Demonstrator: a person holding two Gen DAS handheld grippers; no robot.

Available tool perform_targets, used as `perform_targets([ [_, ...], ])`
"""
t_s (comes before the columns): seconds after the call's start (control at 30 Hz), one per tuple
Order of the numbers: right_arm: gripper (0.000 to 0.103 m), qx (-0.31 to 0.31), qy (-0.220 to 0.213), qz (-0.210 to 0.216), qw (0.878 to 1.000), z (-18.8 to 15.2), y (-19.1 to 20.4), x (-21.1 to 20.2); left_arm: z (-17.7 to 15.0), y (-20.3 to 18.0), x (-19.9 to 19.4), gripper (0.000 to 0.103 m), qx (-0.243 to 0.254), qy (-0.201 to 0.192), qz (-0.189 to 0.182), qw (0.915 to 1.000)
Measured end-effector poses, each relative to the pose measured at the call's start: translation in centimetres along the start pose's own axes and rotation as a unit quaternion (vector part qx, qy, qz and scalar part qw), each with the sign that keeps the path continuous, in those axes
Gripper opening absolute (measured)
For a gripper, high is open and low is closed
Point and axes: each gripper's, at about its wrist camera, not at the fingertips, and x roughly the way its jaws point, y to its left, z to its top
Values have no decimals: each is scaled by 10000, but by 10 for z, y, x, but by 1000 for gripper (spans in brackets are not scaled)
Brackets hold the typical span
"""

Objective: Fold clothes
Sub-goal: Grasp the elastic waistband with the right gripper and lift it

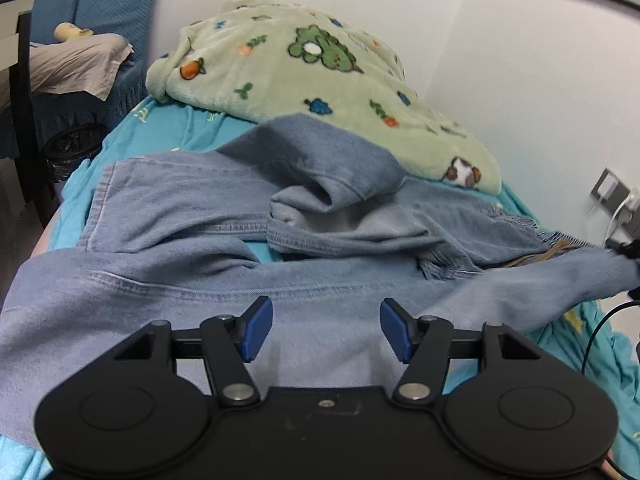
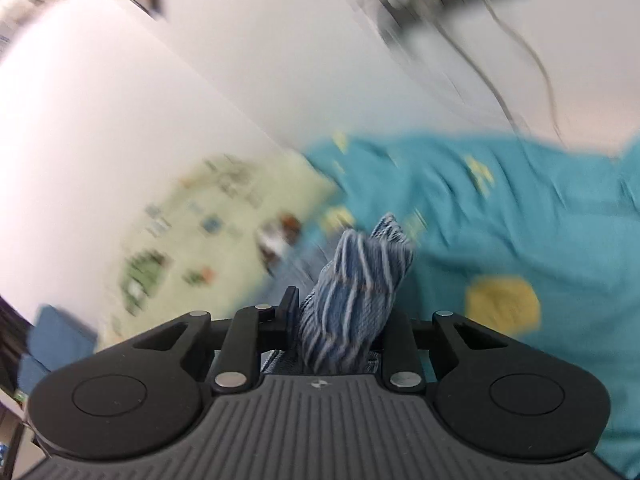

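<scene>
Fingers (image 2: 394, 336) pinch jeans (image 2: 352, 288); left gripper (image 1: 326, 330) spread.

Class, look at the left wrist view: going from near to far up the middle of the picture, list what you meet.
left gripper, open → denim jeans spread on the teal bedsheet → green patterned fleece blanket → white wall.

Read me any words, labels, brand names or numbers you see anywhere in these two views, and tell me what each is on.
No readable text in either view.
Teal bedsheet: pale yellow marks, too small to tell whether they are letters.
Right tongs: a small emblem on the body, no letters legible.
Green blanket: cartoon pictures only.
Jeans: no label visible.
</scene>
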Motion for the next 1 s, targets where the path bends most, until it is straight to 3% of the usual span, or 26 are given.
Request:
perform_targets([
  [0.1, 21, -5, -425, 113, 9990, 15, -6, -9, 1, 2, -2, 57, -57, -58, 4, 10000],
  [0.2, 20, 48, -507, -304, 9982, 23, -33, -5, 0, 0, 0, 57, -23, -8, 10, 10000],
  [0.3, 20, 235, -34, -928, 9954, 18, -71, 9, -2, -3, 5, 57, 41, 71, 8, 10000],
  [0.4, 19, 465, 567, -1582, 9847, 5, -104, 26, -4, -6, 8, 57, 130, 136, 8, 9998],
  [0.47, 19, 705, 651, -1594, 9825, 1, -115, 26, -6, -9, 11, 57, 214, 164, 10, 9996],
  [0.6, 28, 616, 647, -1612, 9829, -2, -104, 21, -7, -10, 12, 57, 228, 187, -38, 9996],
  [0.73, 59, 48, 803, -2050, 9754, -13, -79, 10, -6, -8, 11, 57, 186, 172, -67, 9997],
  [0.9, 60, -777, 639, -2267, 9687, -17, -48, -17, -5, -8, 7, 57, 190, 117, -78, 9997],
  [1.0, 61, -1147, 446, -2174, 9683, -17, -27, -32, -4, -8, 4, 57, 212, 70, -70, 9997],
])
